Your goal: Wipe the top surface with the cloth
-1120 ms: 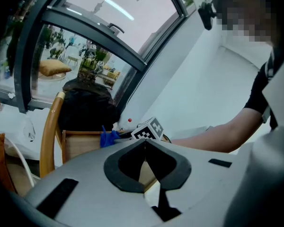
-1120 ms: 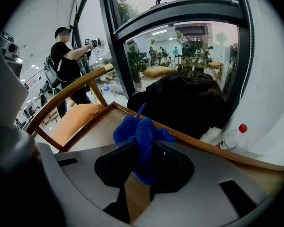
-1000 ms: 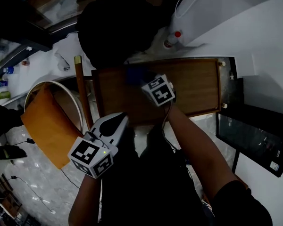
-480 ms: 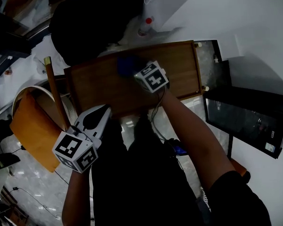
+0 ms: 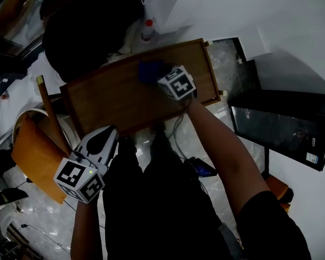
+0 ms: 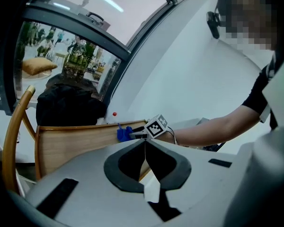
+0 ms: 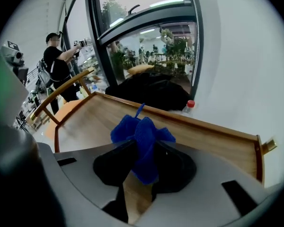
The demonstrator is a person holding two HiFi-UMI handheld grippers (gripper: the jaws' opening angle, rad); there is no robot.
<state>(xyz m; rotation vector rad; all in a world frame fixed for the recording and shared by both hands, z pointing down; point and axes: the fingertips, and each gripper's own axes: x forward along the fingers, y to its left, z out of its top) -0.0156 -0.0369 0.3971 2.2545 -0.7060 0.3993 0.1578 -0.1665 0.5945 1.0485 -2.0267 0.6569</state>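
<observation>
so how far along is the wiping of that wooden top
Done: the blue cloth is over the wooden top. In hand: the right gripper has it between jaws that are opening; the left gripper is shut, empty, off the top. Left: no wiped patch shows, so coverage can't be judged.

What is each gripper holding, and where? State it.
Right gripper pinches the blue cloth by a bunched fold, jaws opening. Left gripper: nothing, jaws shut.
</observation>
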